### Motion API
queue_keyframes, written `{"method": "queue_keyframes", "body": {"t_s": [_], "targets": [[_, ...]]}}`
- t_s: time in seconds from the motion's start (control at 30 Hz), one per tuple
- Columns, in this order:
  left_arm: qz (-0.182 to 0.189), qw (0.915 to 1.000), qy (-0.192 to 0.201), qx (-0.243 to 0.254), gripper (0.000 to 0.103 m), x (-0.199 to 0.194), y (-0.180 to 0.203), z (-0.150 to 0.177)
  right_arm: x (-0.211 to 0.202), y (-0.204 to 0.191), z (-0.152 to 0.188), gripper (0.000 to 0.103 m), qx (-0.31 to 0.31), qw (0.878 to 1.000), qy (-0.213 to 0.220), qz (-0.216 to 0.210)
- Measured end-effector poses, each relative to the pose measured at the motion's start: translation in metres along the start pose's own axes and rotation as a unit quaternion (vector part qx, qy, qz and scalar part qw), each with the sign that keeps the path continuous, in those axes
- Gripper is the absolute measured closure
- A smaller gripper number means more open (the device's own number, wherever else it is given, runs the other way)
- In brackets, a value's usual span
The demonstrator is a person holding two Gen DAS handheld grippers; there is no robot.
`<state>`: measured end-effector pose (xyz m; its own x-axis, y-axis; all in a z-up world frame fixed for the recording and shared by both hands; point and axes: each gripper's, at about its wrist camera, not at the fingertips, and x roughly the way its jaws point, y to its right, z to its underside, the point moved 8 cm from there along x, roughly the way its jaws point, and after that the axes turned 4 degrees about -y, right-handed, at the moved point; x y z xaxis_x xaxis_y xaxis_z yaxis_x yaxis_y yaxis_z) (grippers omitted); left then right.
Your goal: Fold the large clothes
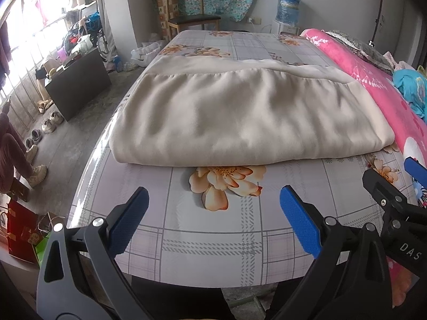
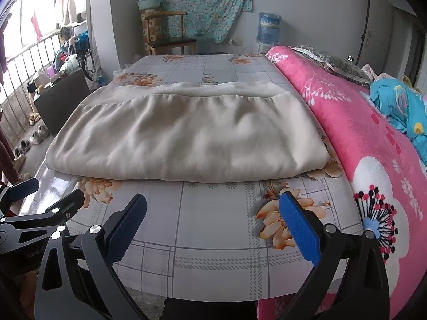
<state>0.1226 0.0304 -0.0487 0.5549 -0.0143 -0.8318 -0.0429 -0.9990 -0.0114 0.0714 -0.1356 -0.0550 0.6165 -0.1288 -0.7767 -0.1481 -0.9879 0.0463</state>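
Beige garment (image 1: 248, 112), folded, fills mid-frame on the bed (image 1: 213, 234) in the left view; left gripper (image 1: 213, 213) gapes empty below. Right view: right gripper (image 2: 213, 218) likewise apart, lower centre. Soft, bulky, probably limp; pinch its near corners.

Both wrist views side by side, low over the bed's (image 1: 202, 242) near edge, facing the folded beige cloth (image 1: 240, 112)

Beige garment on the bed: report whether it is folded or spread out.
Folded. The beige garment lies doubled, its rounded fold edge nearest the open grippers, an upper layer's hem crossing the top.
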Motion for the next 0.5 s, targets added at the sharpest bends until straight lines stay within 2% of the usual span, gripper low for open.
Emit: {"method": "queue_keyframes", "body": {"t_s": [0.5], "targets": [[0.005, 1.0, -0.004, -0.001, 0.008, 0.0004, -0.0006, 0.0004, -0.0004, -0.0019, -0.0007, 0.006, -0.004, 1.0, -0.002, 0.0]]}}
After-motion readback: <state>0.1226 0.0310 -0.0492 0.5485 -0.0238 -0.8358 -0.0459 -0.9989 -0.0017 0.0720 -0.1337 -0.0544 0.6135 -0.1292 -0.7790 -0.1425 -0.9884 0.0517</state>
